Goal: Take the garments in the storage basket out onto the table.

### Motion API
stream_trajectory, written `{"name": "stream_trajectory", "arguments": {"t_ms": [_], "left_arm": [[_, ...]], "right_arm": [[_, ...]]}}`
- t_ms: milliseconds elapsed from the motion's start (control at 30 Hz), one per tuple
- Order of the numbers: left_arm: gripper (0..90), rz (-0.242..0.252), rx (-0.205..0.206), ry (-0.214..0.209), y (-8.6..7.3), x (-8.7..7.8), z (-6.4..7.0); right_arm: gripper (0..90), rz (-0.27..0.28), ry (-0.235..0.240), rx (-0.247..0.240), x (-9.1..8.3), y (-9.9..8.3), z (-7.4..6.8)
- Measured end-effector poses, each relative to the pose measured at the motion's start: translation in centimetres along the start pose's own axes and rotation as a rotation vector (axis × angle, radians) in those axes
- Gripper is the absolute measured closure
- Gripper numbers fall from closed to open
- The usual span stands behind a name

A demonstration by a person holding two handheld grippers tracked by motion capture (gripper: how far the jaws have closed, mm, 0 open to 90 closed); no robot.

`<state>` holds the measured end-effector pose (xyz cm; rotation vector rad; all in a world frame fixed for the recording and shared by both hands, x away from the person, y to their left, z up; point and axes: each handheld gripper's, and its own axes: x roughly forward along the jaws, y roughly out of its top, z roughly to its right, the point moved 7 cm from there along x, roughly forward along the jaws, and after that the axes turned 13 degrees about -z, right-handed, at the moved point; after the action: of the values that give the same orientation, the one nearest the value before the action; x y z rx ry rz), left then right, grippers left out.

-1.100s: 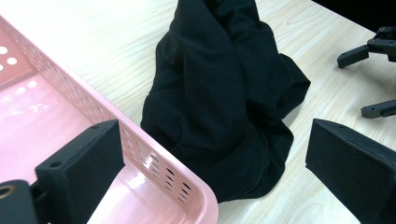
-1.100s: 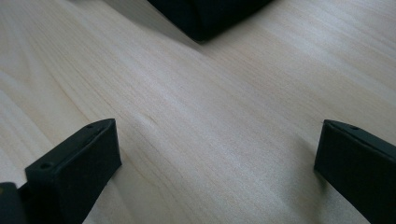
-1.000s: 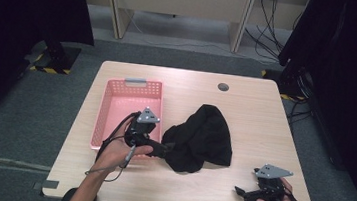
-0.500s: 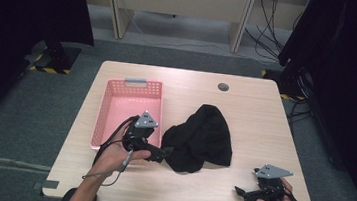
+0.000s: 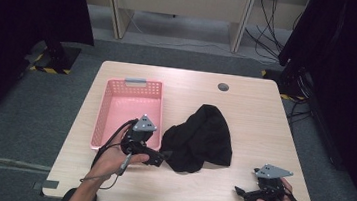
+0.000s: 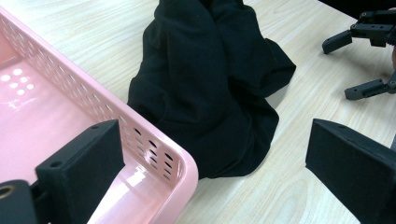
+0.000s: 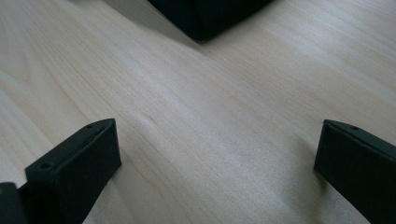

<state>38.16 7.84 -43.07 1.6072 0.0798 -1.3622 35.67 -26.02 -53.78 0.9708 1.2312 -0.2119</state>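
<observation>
Left gripper (image 5: 160, 156): jaws spread wide, nothing between them; held at the near right corner of the pink basket (image 5: 114, 116), tips pointing toward the black cloth (image 5: 200, 140) and just short of its left edge.
Left gripper view: one jaw stands over the basket's corner, the other over bare table (image 6: 299, 186) — the cloth (image 6: 210, 88) lies ahead between them, untouched.
Right gripper (image 5: 242, 193): jaws wide apart, empty; low over the table near its front right edge, well apart from the cloth.
Right gripper view: bare wood grain between the jaws; a dark edge of the cloth (image 7: 205, 14) at the top of the frame.
Black cloth: crumpled heap on the table (image 5: 245, 112), roughly at its middle, just right of the basket; whether it touches the basket's wall cannot be told.
Pink basket: perforated walls, interior empty, on the left half of the table — grey tab (image 5: 135, 81) at its far rim.
Table insert: small round dark cap (image 5: 223, 87) near the far edge.
</observation>
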Motion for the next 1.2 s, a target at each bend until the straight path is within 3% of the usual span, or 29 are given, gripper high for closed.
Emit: {"name": "stream_trajectory", "arguments": {"t_ms": [567,1200], "left_arm": [[3.6,0.013,-0.001,0.001,-1.6,-0.8,0.3],[4.0,0.025,-0.015,0.038,-3.2,-1.4,0.3]], "right_arm": [[0.5,0.0,0.0,0.001,0.0,0.0,0.0],[0.4,0.0,0.0,0.001,0.0,0.0,0.0]]}}
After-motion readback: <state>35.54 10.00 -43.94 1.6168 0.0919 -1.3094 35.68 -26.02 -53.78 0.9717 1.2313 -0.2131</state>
